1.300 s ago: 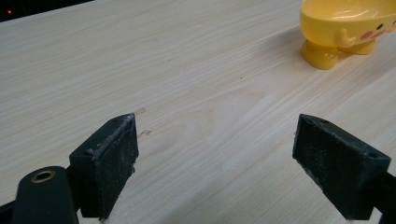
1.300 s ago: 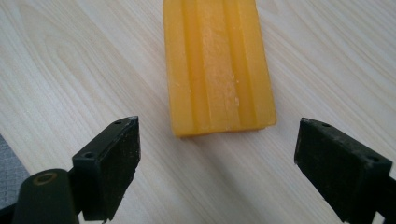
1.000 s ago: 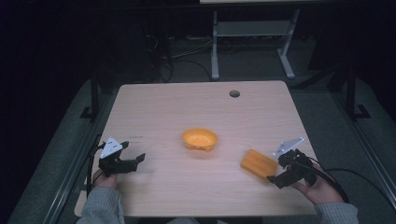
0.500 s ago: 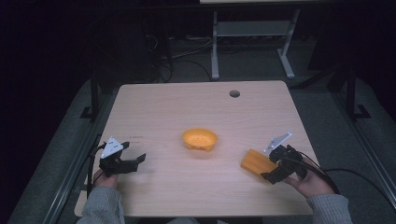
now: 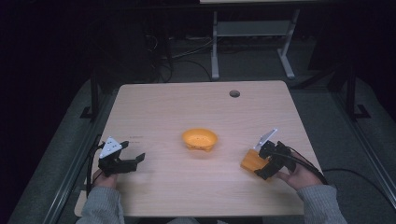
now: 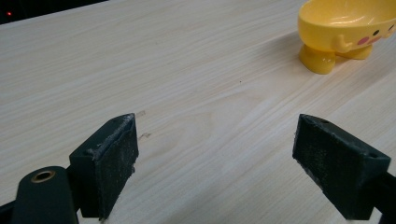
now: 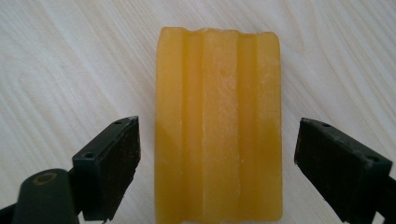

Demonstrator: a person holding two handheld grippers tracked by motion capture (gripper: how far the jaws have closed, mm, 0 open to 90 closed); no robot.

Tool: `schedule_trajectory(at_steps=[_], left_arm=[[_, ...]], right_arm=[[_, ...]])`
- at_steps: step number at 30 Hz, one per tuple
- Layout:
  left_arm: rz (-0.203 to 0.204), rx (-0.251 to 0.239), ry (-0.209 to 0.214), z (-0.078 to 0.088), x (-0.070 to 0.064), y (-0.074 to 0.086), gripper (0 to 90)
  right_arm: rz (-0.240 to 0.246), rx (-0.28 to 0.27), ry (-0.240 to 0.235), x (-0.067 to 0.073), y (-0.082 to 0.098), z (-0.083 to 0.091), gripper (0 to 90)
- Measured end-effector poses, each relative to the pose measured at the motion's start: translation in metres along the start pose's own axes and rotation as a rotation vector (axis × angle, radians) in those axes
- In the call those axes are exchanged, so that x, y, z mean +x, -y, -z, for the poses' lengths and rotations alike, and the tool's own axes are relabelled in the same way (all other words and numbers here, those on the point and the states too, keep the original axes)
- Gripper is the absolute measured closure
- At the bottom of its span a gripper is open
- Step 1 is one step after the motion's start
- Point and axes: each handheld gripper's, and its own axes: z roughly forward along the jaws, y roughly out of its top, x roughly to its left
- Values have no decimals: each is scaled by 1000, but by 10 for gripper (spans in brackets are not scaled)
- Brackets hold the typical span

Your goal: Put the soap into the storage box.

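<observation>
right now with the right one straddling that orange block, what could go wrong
The right hand-held gripper stands open around the ridged orange block, gaps on both sides; uneven closing could skew it. Its smooth, waxy-looking faces might slip in a light squeeze. If pushed, it could slide along the table toward the yellow bowl.

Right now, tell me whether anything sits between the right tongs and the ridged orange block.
Nothing visible does. The right tongs stand open, one jaw on each side of the orange block, with bare table in the gaps. The yellow bowl sits well off to the side.
</observation>
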Motion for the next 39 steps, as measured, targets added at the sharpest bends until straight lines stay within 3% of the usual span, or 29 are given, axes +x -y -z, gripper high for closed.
schedule_trajectory(at_steps=[16,24,39], left_arm=[[-5,4,1,0,0,0,138],[-6,5,1,0,0,0,138],[-5,2,1,0,0,0,138]], right_arm=[[4,70,-6,-4,-6,-25,144],[14,78,-11,-2,-8,-29,197],[23,65,-15,-2,-7,-30,205]])
